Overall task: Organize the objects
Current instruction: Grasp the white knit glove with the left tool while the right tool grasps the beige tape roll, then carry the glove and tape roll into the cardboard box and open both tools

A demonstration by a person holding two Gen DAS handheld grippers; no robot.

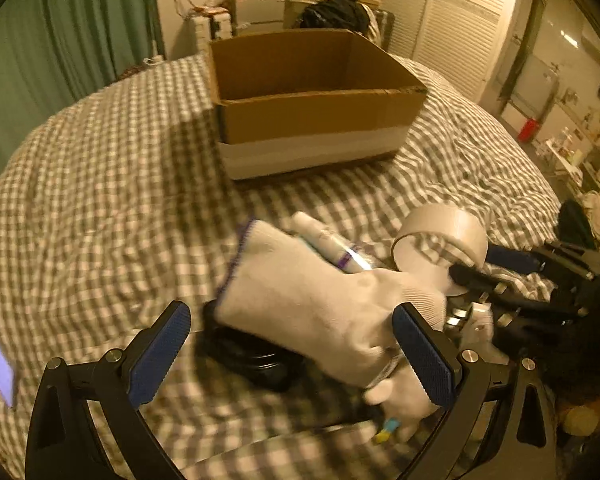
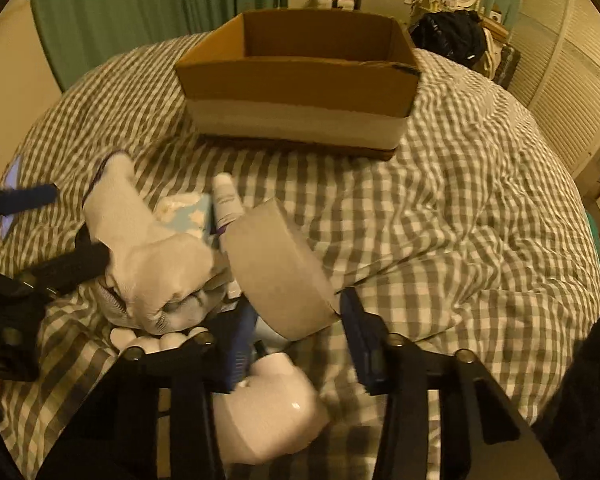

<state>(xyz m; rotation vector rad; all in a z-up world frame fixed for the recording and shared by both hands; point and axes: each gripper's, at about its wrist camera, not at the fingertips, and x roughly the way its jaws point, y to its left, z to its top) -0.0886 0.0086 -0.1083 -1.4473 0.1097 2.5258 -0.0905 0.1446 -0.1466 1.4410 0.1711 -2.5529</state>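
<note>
The step in hand looked like a double pick-up from the pile of clutter on the checked bedspread [image 1: 100,200], ahead of carrying things to the open cardboard box [image 1: 312,100], which stood well beyond both sets of jaws and showed nothing inside from these angles.

The left gripper [image 1: 292,356] had its jaws wide apart, and the white glove [image 1: 312,304] lay across the gap between them: its body leaned over the right-hand pad while its cuff reached up and forward past the tips. Under the glove, between the jaws, sat something black and glossy that I could not identify through the blur.

The right gripper [image 2: 296,344] also stood with jaws apart. The roll of tape [image 2: 280,272] rested just ahead of them, its lower edge dipping into the gap, close to the right-hand pad; whether it touched was not clear. A white tube [image 2: 226,204] lay beyond the roll, forward and left.

The next move would call for each pair of jaws to close squarely, the left gathering enough fabric that the limp glove would not slip, the right catching the roll across its width.
</note>
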